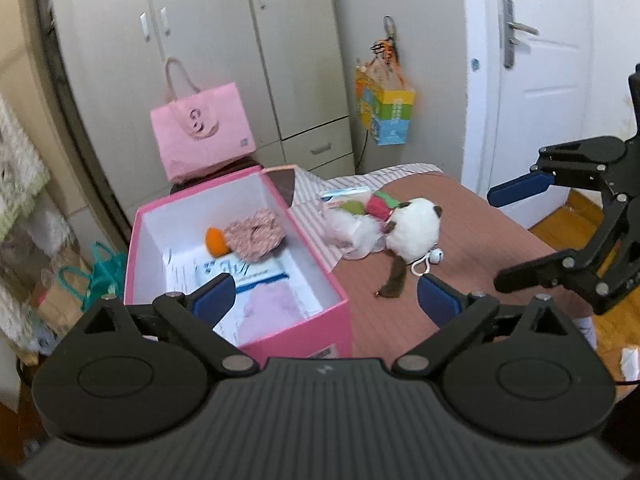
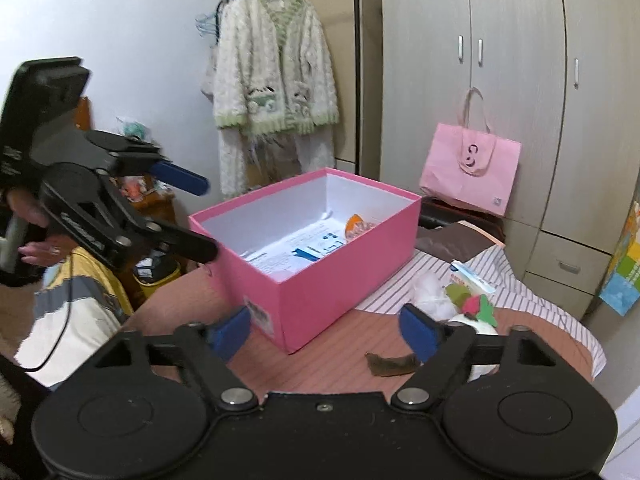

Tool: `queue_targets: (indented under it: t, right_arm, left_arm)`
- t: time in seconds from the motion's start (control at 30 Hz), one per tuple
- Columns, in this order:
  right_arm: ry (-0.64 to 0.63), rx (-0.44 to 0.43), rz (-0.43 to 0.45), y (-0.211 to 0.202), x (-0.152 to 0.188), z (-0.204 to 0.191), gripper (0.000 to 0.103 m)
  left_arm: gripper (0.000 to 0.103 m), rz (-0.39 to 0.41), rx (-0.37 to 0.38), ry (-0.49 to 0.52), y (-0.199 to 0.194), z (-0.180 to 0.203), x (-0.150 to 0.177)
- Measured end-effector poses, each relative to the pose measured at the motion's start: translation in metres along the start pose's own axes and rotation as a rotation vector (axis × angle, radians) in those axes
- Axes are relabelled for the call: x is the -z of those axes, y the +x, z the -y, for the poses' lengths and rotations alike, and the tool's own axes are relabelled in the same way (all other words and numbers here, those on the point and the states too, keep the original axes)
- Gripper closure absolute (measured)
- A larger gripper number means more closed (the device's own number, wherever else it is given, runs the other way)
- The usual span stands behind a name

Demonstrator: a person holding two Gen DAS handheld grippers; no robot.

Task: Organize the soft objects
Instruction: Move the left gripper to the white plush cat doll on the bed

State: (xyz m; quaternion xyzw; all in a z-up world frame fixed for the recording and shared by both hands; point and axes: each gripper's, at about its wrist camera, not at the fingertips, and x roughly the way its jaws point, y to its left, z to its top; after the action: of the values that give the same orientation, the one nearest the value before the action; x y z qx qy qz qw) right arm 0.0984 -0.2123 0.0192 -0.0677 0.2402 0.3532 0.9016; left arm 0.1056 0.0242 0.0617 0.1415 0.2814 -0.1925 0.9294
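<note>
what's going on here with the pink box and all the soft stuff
A person is sorting soft things into the pink box with two handheld grippers. The left gripper and right gripper are both open and empty. An orange ball and pink scrunchie are inside; the white plush toy still lies outside.

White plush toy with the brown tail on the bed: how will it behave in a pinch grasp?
The white plush toy looks stuffed and fluffy, so it probably compresses and is light for its size. Its brown tail lies limp on the bedspread and would likely dangle. The rounded body may roll slightly if nudged.
</note>
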Motion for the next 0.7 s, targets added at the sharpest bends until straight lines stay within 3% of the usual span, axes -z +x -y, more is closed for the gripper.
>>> queue_targets:
  t: [0.33,0.5,0.7]
  right_arm:
    - [0.036,0.094,0.009,-0.016,0.031,0.025,0.015]
    - [0.017,0.128,0.037,-0.009,0.049,0.039,0.015]
    - [0.004,0.117,-0.037,0.024,0.057,0.056,0.015]
  left_arm:
    - [0.000,-0.005,0.123,0.026,0.032,0.049,-0.019]
    - [0.003,-0.045,0.224,-0.059,0.065,0.060,-0.021]
    - [0.004,-0.057,0.285,-0.103,0.101,0.072,-0.019]
